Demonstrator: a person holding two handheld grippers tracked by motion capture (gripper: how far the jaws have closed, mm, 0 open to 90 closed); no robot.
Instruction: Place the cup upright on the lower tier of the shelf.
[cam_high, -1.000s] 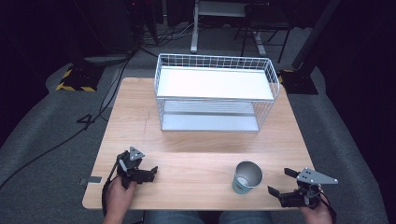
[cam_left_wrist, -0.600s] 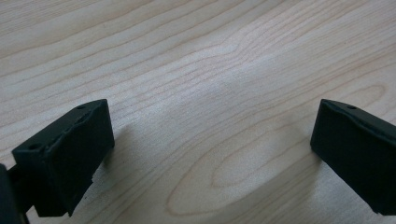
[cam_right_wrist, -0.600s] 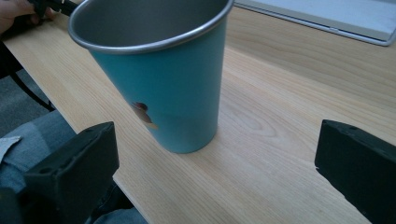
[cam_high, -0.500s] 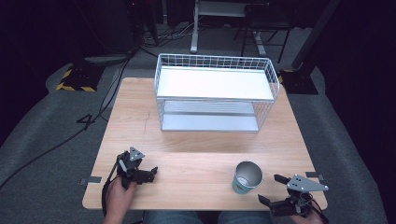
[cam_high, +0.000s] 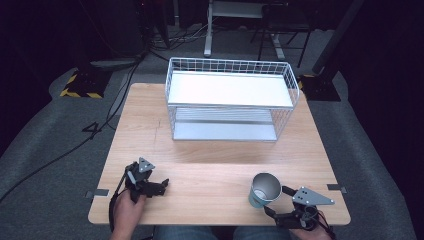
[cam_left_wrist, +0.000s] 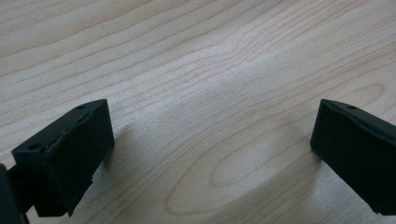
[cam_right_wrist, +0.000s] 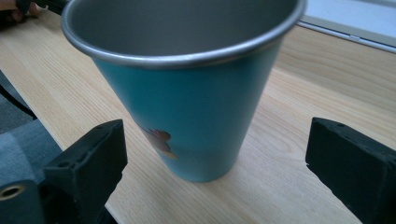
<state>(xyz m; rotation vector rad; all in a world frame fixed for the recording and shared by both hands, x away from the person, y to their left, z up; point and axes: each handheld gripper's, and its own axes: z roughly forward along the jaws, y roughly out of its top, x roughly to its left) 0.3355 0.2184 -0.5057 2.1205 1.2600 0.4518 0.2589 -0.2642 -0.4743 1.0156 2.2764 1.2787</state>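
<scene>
The cup (cam_high: 264, 189) stands upright near the table's (cam_high: 215, 150) front right corner, mouth up, its long axis vertical. The right gripper (cam_high: 280, 205) is just beside it, toward the front edge, its jaws spread wide; in the right gripper view the cup (cam_right_wrist: 187, 88) sits ahead between them, untouched. The left gripper (cam_high: 159, 186) rests near the front left corner, well apart from the cup, its jaws also spread with nothing between. The right is much nearer. A wire rack (cam_high: 230, 100) stands at the back edge
</scene>
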